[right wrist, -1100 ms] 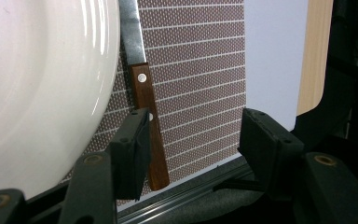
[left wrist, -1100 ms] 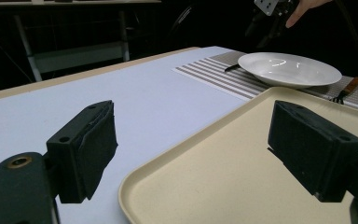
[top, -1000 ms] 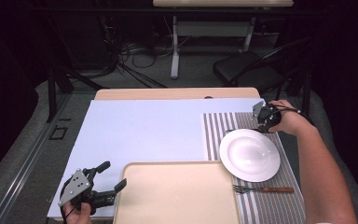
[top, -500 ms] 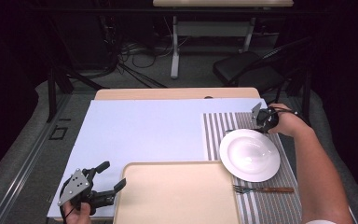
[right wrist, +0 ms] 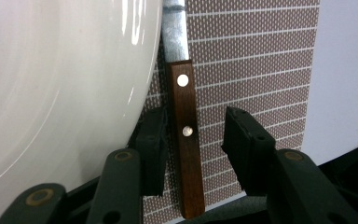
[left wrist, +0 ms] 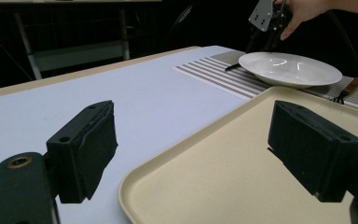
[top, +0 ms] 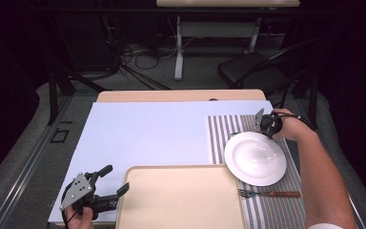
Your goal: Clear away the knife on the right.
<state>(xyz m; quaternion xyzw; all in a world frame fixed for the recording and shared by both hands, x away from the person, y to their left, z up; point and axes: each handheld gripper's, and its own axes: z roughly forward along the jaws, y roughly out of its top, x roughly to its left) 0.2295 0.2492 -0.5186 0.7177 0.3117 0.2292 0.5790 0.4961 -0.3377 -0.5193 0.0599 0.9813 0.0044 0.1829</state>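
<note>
A knife (right wrist: 186,154) with a brown wooden handle and two rivets lies on the striped placemat (top: 219,138), tucked against the far rim of the white plate (top: 255,157). My right gripper (right wrist: 196,149) straddles that handle. Its jaws have just been closing: the left pad is at the handle's edge and the right pad still stands apart from it. In the high view my right gripper (top: 266,123) sits just behind the plate. My left gripper (top: 116,179) rests open at the near left corner, with the beige tray's (top: 181,200) rim between its pads (left wrist: 88,149).
A fork (top: 269,193) with a brown handle lies on the placemat in front of the plate. A pale blue sheet (top: 147,133) covers the table's left and middle. A dark folding chair (top: 252,71) stands beyond the far edge.
My right gripper has shifted slightly left and down towards the plate's far rim. The left gripper has not moved.
</note>
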